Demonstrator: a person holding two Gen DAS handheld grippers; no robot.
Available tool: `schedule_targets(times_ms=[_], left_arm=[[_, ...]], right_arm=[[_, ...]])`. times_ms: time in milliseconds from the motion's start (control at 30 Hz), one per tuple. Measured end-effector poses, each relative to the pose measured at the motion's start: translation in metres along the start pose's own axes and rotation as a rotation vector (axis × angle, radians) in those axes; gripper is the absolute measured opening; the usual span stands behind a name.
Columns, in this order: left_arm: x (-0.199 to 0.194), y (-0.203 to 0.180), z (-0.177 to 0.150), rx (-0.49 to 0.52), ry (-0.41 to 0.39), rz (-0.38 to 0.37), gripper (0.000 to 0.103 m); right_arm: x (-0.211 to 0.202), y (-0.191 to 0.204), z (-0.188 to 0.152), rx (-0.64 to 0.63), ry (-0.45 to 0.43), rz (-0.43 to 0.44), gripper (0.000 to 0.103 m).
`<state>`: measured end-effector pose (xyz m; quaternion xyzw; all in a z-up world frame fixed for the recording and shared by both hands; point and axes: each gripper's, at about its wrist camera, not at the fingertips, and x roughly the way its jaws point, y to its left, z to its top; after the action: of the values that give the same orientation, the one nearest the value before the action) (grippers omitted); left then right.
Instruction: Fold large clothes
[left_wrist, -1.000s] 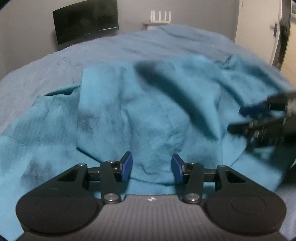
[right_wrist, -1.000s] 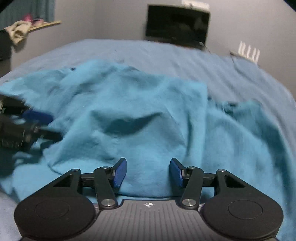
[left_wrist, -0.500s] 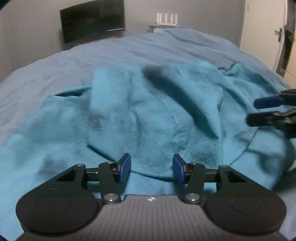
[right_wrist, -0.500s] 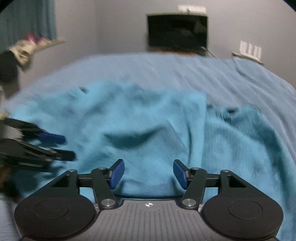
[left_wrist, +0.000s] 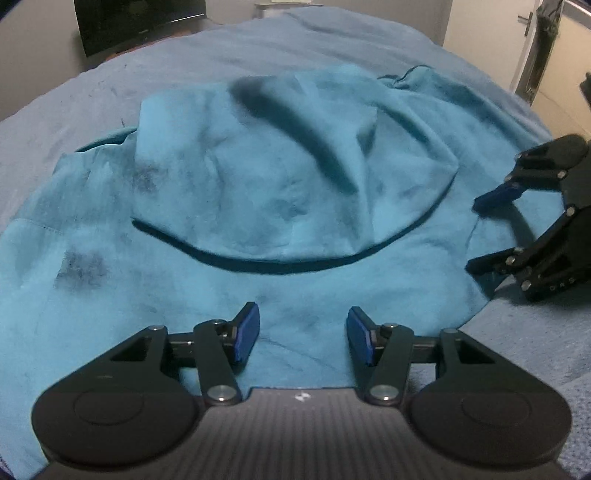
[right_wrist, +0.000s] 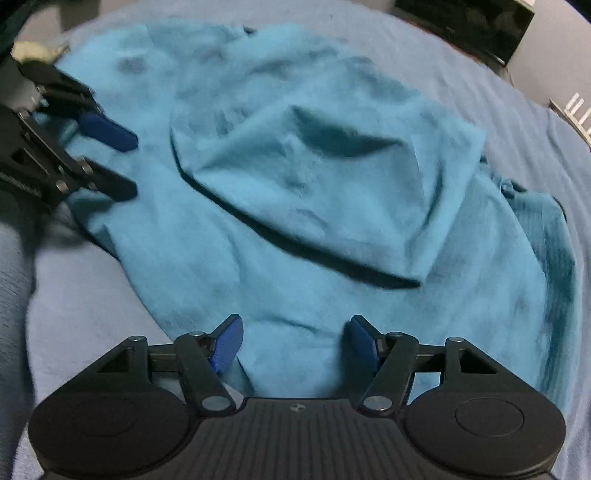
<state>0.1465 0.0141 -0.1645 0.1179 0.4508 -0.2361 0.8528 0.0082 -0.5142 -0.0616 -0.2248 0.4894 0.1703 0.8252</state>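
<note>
A large teal garment (left_wrist: 280, 192) lies rumpled on the blue bedspread (left_wrist: 258, 44), with one part folded over the rest; its curved edge faces me. It also shows in the right wrist view (right_wrist: 314, 184). My left gripper (left_wrist: 302, 338) is open and empty, just above the garment's near part. My right gripper (right_wrist: 291, 343) is open and empty above the garment's near edge. The right gripper shows at the right of the left wrist view (left_wrist: 480, 236), open. The left gripper shows at the left of the right wrist view (right_wrist: 127, 166), open.
A dark screen (left_wrist: 136, 22) stands against the far wall, also in the right wrist view (right_wrist: 465, 26). A white door (left_wrist: 476, 26) is at the right. A white rack (right_wrist: 576, 114) sits beyond the bed. Bare bedspread (right_wrist: 85, 288) lies left of the garment.
Both grippers have dropped lower and tilted down toward the garment's near edge. The right gripper has swung to the garment's right side. Both stayed open.
</note>
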Motion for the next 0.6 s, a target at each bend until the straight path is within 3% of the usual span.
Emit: schedule_targets(times_ms=[133,233,300,433,500,600], left_arm=[[0.005,-0.010,-0.003,0.063,0.019,0.046,0.053],[0.007,-0.009,-0.003,0.063,0.019,0.053,0.053],[0.005,-0.007,-0.004,0.049,0.011,0.047,0.053],[0.004,-0.007,-0.005,0.046,0.007,0.045,0.054],[0.004,-0.008,-0.004,0.049,0.010,0.049,0.055],[0.004,-0.009,-0.004,0.050,0.013,0.051,0.055]], right_arm=[[0.000,0.004,0.000,-0.018,0.019,-0.062,0.075],[-0.006,-0.005,-0.002,0.038,-0.014,-0.034,0.073],[-0.026,-0.024,-0.004,0.173,-0.098,-0.006,0.072],[-0.080,-0.093,-0.040,0.658,-0.269,0.064,0.078],[-0.097,-0.122,-0.072,0.893,-0.275,0.038,0.081],[-0.113,-0.148,-0.117,1.121,-0.256,-0.048,0.087]])
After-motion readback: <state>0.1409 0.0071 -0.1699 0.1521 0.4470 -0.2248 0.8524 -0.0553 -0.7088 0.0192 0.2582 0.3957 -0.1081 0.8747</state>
